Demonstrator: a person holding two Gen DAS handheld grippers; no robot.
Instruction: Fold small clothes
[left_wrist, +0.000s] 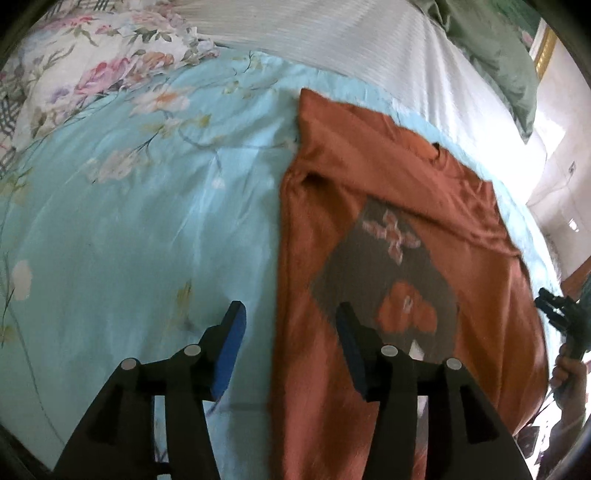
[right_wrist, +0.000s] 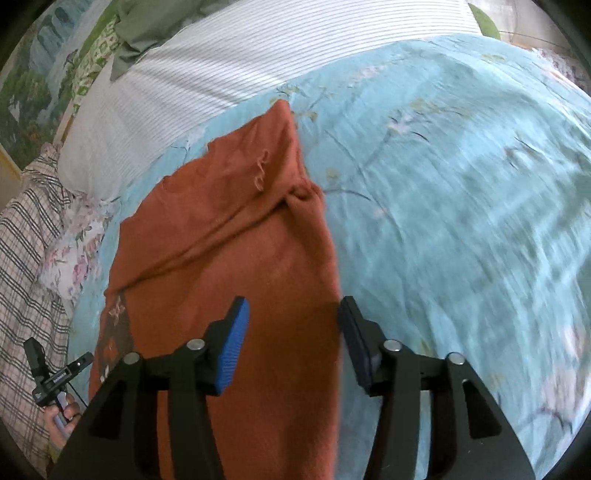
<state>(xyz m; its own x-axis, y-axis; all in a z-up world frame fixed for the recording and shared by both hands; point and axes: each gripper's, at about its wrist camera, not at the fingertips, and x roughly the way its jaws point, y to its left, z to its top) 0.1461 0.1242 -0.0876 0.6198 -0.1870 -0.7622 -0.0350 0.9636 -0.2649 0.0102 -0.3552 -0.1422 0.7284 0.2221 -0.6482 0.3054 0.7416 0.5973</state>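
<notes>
Fingers (left_wrist: 236, 332) of the left gripper (left_wrist: 291, 325) and right gripper (right_wrist: 293, 321) are held spread, grasping nothing, above a rust-orange T-shirt (left_wrist: 388, 192) laid on a turquoise floral bedspread (left_wrist: 129, 221).

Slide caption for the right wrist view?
Open right gripper above the edge of a rust-orange shirt on a floral blue bedspread.

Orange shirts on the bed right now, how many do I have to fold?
1. The orange shirt lies spread on the light-blue floral quilt, one side already folded over, between the open left gripper and open right gripper. Any garments outside these views can't be ruled out.
</notes>
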